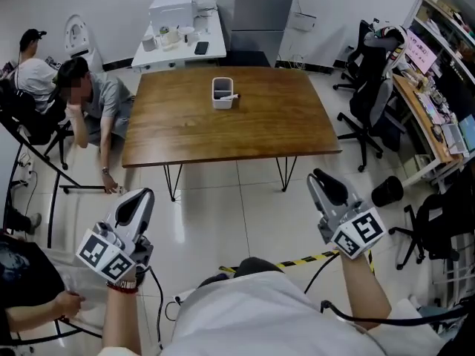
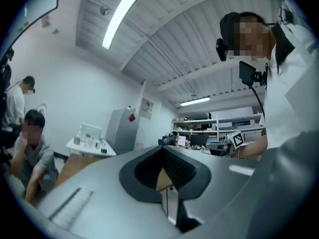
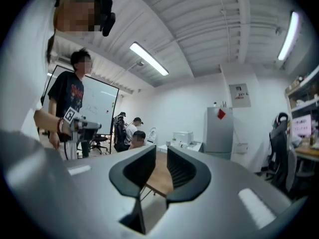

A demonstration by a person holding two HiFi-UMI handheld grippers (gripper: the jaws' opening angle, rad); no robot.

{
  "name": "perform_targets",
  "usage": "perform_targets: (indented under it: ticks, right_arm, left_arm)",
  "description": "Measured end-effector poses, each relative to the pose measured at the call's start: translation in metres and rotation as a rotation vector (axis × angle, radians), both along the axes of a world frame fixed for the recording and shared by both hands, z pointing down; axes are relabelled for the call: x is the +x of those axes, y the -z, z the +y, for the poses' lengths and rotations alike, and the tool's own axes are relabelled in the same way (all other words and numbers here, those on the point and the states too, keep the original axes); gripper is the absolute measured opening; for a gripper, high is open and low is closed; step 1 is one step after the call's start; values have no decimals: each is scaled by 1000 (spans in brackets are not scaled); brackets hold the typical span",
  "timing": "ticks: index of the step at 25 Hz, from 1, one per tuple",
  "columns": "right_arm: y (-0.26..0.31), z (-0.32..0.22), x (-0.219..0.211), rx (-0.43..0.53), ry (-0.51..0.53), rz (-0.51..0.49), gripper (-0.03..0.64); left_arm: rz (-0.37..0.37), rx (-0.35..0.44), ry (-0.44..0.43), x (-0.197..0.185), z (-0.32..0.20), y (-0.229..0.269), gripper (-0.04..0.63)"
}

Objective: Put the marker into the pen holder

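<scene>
Head view: the wooden desk (image 1: 223, 136) stands at the far centre, well apart from both tongs. The white pen holder (image 1: 221, 93) sits on its far middle. The marker (image 1: 232, 96) appears to lie touching the holder's right side; whether it rests on the rim or on the desk cannot be told. The left tongs (image 1: 137, 201) and right tongs (image 1: 326, 180) are held low over the tiled floor (image 1: 237, 206), near the person's body, forearms bent and both tips aimed forward at the desk. A cable (image 1: 326, 262) trails from the right forearm.

Left gripper view: the left tongs (image 2: 163, 156) are closed tip to tip, with nothing between them.

Right gripper view: the right tongs (image 3: 160, 156) stand at a narrow gap, empty, the desk edge showing through it.

Risks, as judged: neither pair is wide enough to take the marker as it stands, so a grab without widening first would push it. The marker lies against the holder, so a careless approach could knock the holder over. The trailing cable could snag on the walk in
</scene>
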State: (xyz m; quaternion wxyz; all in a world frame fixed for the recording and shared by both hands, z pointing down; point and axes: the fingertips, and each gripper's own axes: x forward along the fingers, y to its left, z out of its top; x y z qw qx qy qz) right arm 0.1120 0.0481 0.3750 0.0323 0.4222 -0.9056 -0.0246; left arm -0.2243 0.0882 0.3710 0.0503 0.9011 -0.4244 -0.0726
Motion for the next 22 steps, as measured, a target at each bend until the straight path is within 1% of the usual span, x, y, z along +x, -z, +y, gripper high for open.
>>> perform_targets:
  ticks: [1, 2, 3, 5, 7, 10, 11, 13, 15, 17, 19, 22]
  right_arm:
    - [13, 0, 15, 36, -16, 7, 53]
    - [24, 3, 25, 62, -32, -6, 54]
    - [32, 6, 28, 75, -42, -36, 54]
    - [37, 13, 16, 68, -35, -104, 54]
    - [30, 22, -9, 52, 19, -135, 55]
    - [-1, 51, -31, 17, 88, -100, 54]
    - [-8, 58, -31, -6, 92, -97, 54]
    - [-13, 73, -25, -44, 81, -107, 54]
    - [-10, 84, -16, -57, 49, -109, 54]
    - [0, 87, -8, -48, 8, -119, 54]
    - [14, 89, -3, -33, -18, -144, 42]
    - [21, 96, -10, -21, -22, -152, 39]
  left_arm:
    - [-11, 45, 3, 3, 5, 20, 1]
    - [-26, 70, 12, 7, 16, 33, 2]
    - [-45, 76, 29, 11, 31, 38, 2]
    - [-60, 51, 75, 21, 55, 32, 1]
    - [-22, 20, 101, 34, 65, 17, 0]
    - [51, -23, 109, 52, 80, -8, 0]
    - [76, -36, 109, 57, 82, -13, 0]
    - [110, -60, 78, 67, 89, -18, 0]
    - [100, -73, 40, 71, 96, -19, 0]
    - [84, -65, 35, 64, 95, -14, 0]
    - [80, -46, 33, 60, 94, -3, 0]
    - [49, -3, 5, 65, 98, 10, 0]
